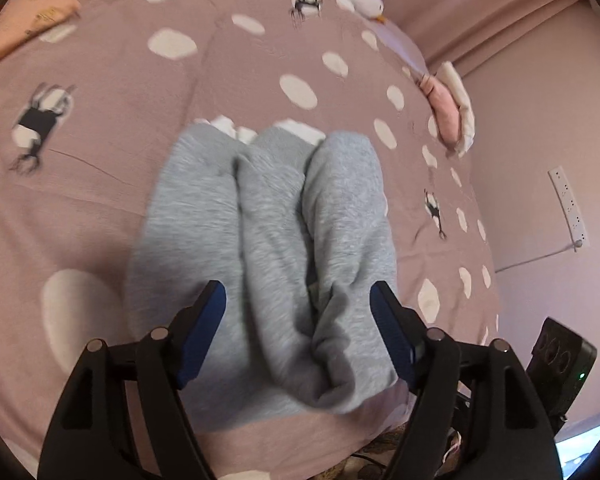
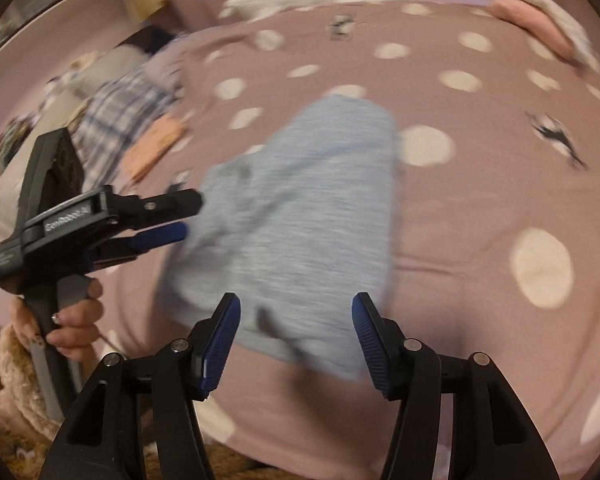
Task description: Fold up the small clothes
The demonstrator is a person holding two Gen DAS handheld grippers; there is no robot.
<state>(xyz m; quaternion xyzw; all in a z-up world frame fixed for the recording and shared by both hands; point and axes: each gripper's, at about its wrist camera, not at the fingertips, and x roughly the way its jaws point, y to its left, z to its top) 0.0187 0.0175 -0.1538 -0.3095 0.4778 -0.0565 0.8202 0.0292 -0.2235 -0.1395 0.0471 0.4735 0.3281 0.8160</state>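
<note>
Right wrist view motion-blurred: grey garment edges smeared, folds unreadable. Plaid cloth and clutter at left indistinct. Left hand partly hidden behind handle.

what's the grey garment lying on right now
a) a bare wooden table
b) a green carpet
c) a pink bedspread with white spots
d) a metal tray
c, since the grey garment lies bunched on the pink bedspread, whose white spots surround it in both wrist views, with the open left gripper over its near end.
</note>
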